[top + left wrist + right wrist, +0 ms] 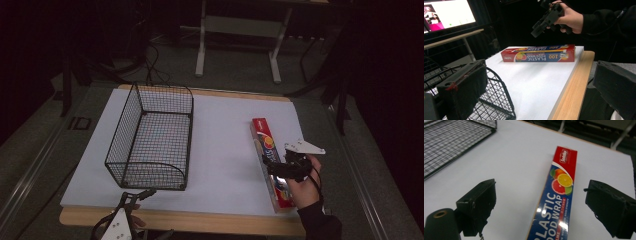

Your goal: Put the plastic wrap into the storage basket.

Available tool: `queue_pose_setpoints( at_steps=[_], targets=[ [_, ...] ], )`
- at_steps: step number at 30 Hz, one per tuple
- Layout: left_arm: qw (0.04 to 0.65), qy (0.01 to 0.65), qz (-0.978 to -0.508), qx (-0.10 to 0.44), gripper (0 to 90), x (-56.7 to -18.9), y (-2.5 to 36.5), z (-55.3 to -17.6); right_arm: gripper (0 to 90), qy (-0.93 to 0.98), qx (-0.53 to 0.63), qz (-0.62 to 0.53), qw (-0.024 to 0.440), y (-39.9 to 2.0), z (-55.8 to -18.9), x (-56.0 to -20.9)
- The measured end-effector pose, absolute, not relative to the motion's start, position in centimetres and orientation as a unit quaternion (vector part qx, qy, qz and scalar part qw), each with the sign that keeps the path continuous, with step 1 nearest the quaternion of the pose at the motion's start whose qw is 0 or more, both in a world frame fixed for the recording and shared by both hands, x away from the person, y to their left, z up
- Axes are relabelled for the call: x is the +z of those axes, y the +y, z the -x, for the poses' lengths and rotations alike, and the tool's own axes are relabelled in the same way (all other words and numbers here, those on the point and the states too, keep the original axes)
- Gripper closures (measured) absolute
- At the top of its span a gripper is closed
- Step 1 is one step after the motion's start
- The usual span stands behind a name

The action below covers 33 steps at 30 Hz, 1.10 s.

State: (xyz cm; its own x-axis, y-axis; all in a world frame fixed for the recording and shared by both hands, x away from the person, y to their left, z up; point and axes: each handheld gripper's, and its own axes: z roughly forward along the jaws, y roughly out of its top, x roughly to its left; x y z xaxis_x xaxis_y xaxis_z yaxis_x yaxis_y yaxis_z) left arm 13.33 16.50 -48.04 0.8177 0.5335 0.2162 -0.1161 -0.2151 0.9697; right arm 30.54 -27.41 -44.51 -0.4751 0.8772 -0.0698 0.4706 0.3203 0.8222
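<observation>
A long red and blue box of plastic food wrap (262,134) lies lengthwise on the right side of the white board (225,150). My right gripper (274,170) hovers open above the box's near half. In the right gripper view the box (561,182) runs between the spread jaws of the right gripper (544,207). The left gripper view shows that gripper (544,21) held in a hand, clear of the box (541,53). A black wire basket (122,132) stands empty on the left. My left gripper (135,196) is open at the table's front edge, just before the basket's near end (496,100).
The board rests on a wooden table whose edge (200,220) shows along the front. Beyond the table stands a white metal frame (235,45) on the floor. A lit monitor (446,12) sits off to one side. The basket's mesh (454,140) lies left of the box.
</observation>
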Motion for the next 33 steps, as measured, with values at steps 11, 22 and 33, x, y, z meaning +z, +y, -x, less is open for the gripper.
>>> queue_pose_setpoints(
  at_steps=[11,22,33],
  targets=[
    [0.610,0.144,-0.733,0.263,0.2,-48.1,16.5,-13.4,9.6,0.773,0.343,-0.480,0.233,-27.9,-32.8,-46.3],
    [0.610,0.144,-0.734,0.262,0.2,-48.1,16.5,-13.4,9.8,0.781,0.286,-0.527,0.175,-28.2,-35.1,-47.4],
    [0.610,0.144,-0.735,0.260,0.2,-48.1,16.5,-13.5,14.4,0.787,0.240,-0.550,0.141,-27.6,-37.3,-47.5]
  ],
)
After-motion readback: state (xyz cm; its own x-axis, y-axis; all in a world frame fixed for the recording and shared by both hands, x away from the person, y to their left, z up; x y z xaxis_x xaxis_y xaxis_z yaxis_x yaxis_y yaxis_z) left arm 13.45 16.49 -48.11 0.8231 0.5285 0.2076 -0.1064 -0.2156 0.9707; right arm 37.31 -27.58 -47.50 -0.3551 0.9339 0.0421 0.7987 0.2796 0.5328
